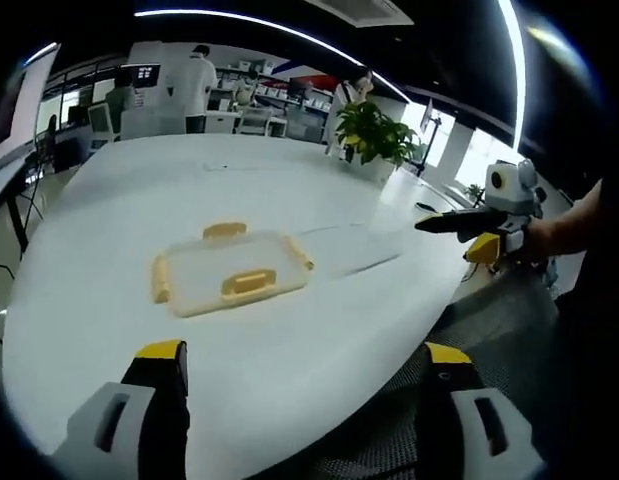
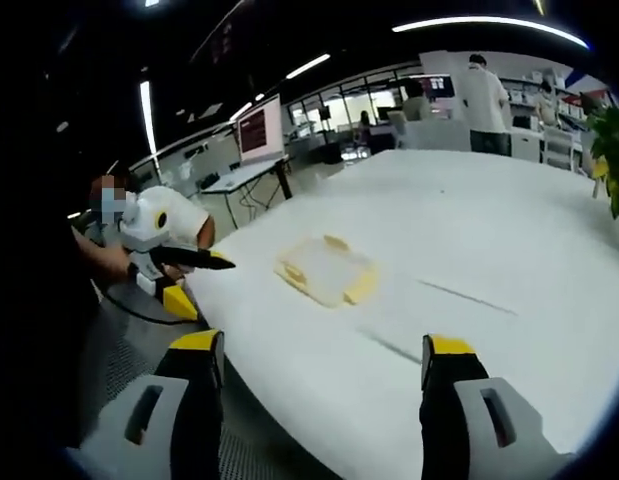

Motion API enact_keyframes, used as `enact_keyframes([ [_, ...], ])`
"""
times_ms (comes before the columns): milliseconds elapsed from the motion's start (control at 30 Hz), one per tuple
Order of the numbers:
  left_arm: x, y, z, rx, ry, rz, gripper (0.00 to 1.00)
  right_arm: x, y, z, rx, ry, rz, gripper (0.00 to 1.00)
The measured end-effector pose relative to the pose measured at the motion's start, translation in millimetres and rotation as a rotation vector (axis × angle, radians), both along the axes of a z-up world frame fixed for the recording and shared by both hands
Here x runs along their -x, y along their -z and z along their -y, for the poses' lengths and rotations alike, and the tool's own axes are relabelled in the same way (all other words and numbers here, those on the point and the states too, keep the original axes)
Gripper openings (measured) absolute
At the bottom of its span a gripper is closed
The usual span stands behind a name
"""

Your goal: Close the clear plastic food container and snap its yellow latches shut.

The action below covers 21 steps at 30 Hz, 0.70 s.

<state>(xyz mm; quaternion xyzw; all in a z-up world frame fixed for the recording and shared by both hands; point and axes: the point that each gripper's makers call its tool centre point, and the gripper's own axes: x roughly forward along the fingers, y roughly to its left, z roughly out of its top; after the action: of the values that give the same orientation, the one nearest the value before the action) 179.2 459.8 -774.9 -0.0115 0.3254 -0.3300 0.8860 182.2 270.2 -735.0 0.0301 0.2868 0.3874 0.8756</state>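
Left gripper (image 1: 304, 385): its jaws are held wide apart with nothing between them, low at the near edge of the table. It is also seen from the right gripper view (image 2: 194, 258), off the table's edge, held in a hand.
Right gripper (image 2: 324, 385): its jaws are also spread wide and hold nothing, low at the table's near edge. It is seen from the left gripper view (image 1: 459, 222), past the table's far right edge, and there its jaws look close together, so the two views do not agree.
Table (image 1: 139, 200): big, white and rounded.
Container (image 1: 229, 272): a clear, flat box is set down near the middle of the table, well apart from both grippers. Its lid looks laid on top already, but this cannot be told for sure.
Latches (image 1: 249, 283): four yellow ones are counted, one on each side. Whether any are snapped cannot be told.
Step in hand: the box is not yet reached, so little of the task looks done.
How to do it well: the lid should be pressed flat first, then each latch pushed down, with the box held so it is not slid away.
Plant (image 1: 377, 133): one green plant is set at the far edge of the table.
People: a few are seen far off, behind the table.
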Motion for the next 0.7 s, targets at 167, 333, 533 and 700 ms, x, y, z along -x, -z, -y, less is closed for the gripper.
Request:
enact_keyframes([
  [167,-5.3,-10.4,0,-0.017,0.042,0.036,0.89,-7,-10.6,-3,-0.007,0.006,0.01,0.78],
  [333,-13.4,-23.0,0,0.043,0.027,0.038,0.91,-11,-16.1,-7,-0.026,0.008,0.005,0.74],
  [533,-21.3,-24.0,-5,0.067,0.015,0.012,0.87,-13,-15.4,-17,0.022,-0.041,0.045,0.74],
  [700,-23.9,-20.7,-12,0.063,-0.006,-0.003,0.88,-13,-14.1,-28,-0.001,-0.051,0.03,0.72],
])
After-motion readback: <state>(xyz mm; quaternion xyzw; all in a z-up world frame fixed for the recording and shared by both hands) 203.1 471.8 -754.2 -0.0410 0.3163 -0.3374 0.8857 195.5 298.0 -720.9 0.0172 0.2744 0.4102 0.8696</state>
